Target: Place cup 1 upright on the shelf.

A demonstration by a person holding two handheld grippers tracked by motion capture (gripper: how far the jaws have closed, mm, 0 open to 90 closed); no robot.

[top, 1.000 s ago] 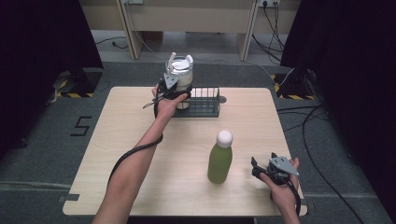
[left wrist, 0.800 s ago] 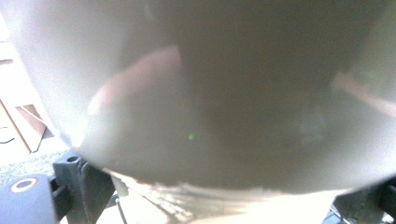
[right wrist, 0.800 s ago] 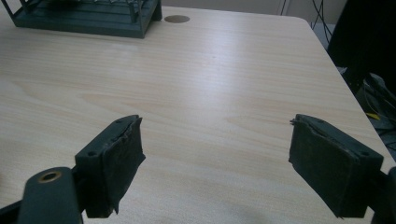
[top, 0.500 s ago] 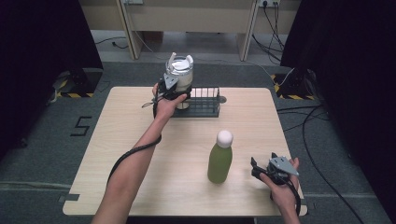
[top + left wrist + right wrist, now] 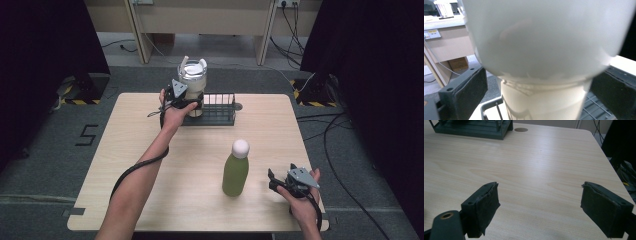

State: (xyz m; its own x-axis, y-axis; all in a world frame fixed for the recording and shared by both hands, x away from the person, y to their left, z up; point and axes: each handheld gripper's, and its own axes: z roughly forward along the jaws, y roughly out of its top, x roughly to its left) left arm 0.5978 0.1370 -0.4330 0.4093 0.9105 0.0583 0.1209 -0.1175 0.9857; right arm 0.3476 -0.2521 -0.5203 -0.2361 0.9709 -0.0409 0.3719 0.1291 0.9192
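L fingers (image 5: 461, 92) clamp cup (image 5: 192, 85) at rack (image 5: 220, 107); R fingers (image 5: 484, 207) wide open, empty. Bottle (image 5: 236, 170) untouched on worktop (image 5: 140, 165) — approx half done.

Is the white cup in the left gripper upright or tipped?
Upright: the white cup stands lid-up in the wire rack's end, left gripper at its sides.
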